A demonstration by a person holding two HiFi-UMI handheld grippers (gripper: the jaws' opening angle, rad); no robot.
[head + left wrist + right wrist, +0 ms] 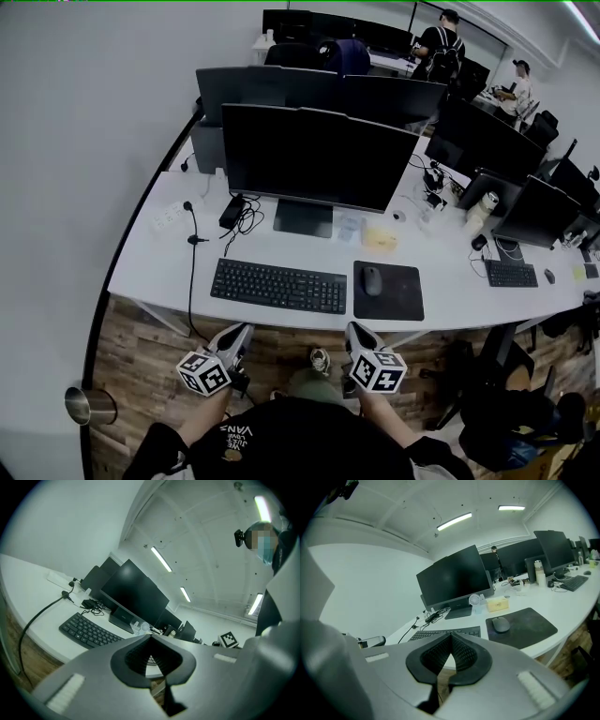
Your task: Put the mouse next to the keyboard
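Note:
A grey mouse rests on a black mouse pad, just right of the black keyboard on the white desk. Both grippers hover in front of the desk's near edge, below the level of the desktop. My left gripper is shut with nothing in it, in front of the keyboard. My right gripper is shut and empty too, in front of the mouse pad.
A large black monitor stands behind the keyboard, with a power strip, cables and a yellow box near it. More monitors, a second keyboard and people fill the right and back. A metal cylinder sits low left on the wood floor.

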